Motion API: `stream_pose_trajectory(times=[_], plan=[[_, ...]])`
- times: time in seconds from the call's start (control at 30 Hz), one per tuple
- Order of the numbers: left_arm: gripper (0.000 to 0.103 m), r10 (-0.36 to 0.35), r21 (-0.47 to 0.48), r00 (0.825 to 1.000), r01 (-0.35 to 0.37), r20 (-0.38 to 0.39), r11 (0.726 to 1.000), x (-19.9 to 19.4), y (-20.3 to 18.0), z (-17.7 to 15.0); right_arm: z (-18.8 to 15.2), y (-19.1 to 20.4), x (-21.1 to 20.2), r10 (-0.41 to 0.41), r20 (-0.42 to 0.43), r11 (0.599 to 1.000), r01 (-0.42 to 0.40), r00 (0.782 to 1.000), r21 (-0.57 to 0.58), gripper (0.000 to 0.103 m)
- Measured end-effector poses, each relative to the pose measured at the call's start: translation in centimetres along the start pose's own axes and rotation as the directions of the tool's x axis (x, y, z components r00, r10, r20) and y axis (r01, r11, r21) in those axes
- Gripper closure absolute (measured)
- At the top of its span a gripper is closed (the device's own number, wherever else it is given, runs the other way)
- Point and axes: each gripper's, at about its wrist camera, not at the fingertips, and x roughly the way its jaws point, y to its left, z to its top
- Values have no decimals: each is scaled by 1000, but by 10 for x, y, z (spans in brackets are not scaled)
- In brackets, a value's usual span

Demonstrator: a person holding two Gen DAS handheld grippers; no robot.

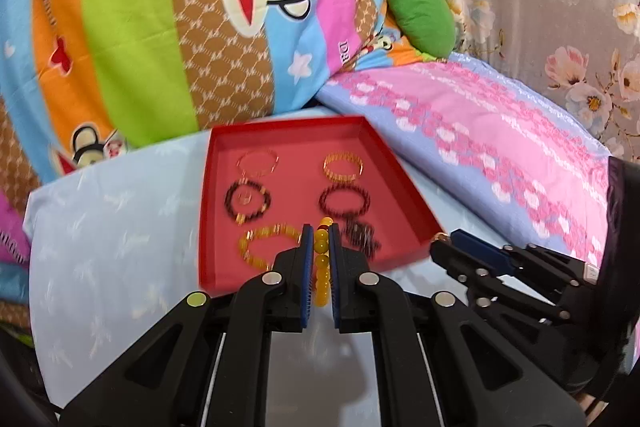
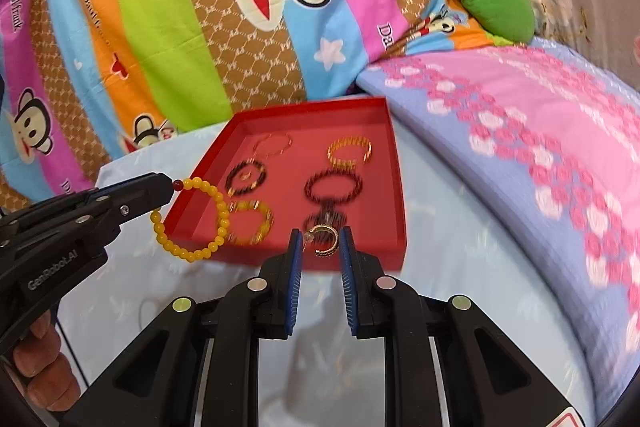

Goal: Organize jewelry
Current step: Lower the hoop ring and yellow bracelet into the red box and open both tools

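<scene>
Left gripper (image 2: 170, 187) pinches a yellow bead bracelet (image 2: 204, 223), loop dangling over the near-left corner of the red tray (image 2: 394, 167). Right gripper (image 2: 320, 241) is narrowed on a small gold ring (image 2: 326, 239) above the tray's near edge. Six bracelets already lie in two columns. Best to lower each piece onto bare red floor, clear of neighbours, before letting go.

Monkey-print striped quilt (image 1: 168, 27), green cushion (image 1: 422, 13), pink-flowered pillow (image 1: 500, 131), pale blue sheet (image 1: 112, 227).
</scene>
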Motion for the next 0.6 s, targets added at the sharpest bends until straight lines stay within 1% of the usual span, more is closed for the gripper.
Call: stream_pose_trajectory(times=[0.13, 0.23, 0.4, 0.6], plan=[[96, -28, -11, 1000, 28, 2, 1000, 19, 2, 21, 19, -4, 19, 3, -4, 1000, -3, 1000, 3, 85], [96, -66, -42, 998, 66, -6, 997, 38, 10, 38, 34, -9, 36, 12, -20, 1000, -11, 1000, 19, 85], [96, -113, -72, 993, 112, -20, 991, 66, 19, 58, 53, -18, 65, 27, -40, 998, -25, 999, 52, 85], [96, -118, -77, 992, 114, -54, 991, 99, 23, 66, 63, -19, 95, 15, -66, 999, -12, 998, 47, 85]])
